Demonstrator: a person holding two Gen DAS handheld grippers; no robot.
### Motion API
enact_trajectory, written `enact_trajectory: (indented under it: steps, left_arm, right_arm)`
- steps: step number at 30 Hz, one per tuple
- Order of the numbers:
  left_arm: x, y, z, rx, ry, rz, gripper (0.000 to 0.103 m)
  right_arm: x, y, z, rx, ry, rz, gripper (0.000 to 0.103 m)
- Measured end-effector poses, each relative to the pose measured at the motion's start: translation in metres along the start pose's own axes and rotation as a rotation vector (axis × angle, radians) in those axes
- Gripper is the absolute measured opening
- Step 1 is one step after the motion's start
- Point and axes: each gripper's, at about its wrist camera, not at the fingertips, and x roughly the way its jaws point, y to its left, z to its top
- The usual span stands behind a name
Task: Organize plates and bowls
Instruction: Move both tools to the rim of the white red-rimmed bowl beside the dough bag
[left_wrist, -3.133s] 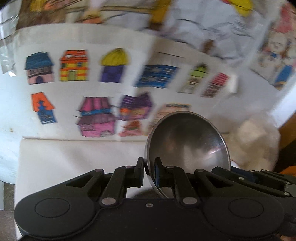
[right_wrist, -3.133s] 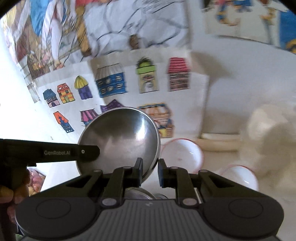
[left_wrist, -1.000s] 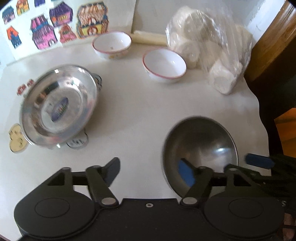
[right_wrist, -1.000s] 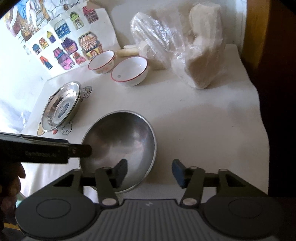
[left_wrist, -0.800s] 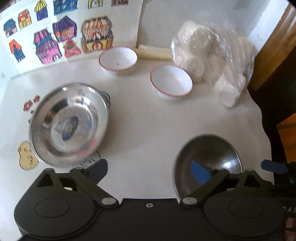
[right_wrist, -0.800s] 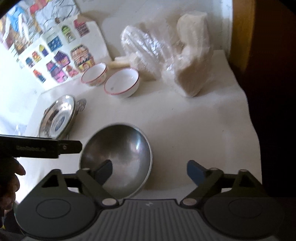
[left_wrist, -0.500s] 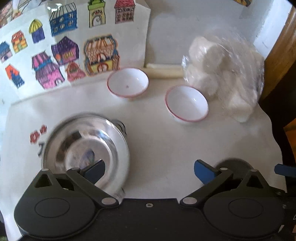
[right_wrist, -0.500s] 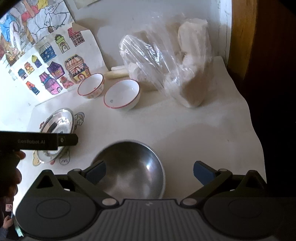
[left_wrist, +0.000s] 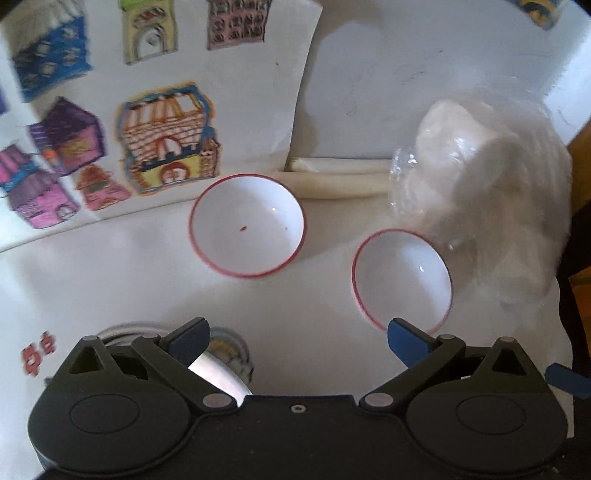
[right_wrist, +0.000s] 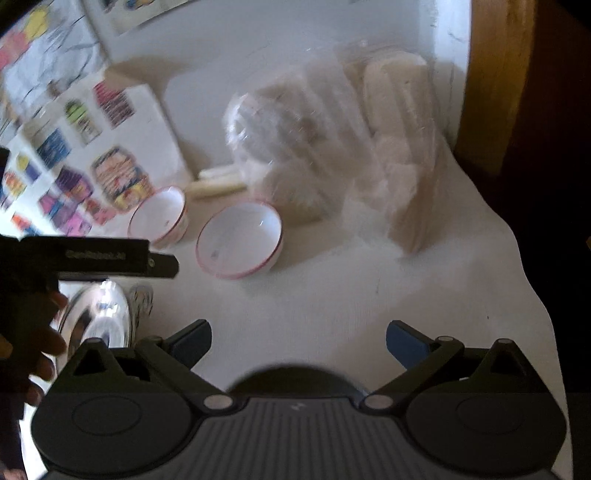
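Both your left tongs (left_wrist: 298, 334) and right tongs (right_wrist: 298, 338) are released; two white bowls (left_wrist: 246, 225) sit far ahead.

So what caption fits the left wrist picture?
Open left gripper hovering before two red-rimmed white bowls near a plastic bag.

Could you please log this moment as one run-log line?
left gripper open, empty | right gripper open, empty | two white bowls apart on table
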Motion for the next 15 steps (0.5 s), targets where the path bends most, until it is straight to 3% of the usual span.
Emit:
enact_trajectory:
  steps: [10,15]
  left_arm:
    - [0.033,-0.004,0.018,-0.018,0.048,-0.017,0.102]
    - [0.033,-0.004,0.013,-0.019,0.02,0.006,0.102]
  right_arm:
    - [0.038,-0.015,0.025,0.102,-0.008,0.01,0.1]
    - [0.059,-0.012,0.034,0.088,0.006,-0.002,0.096]
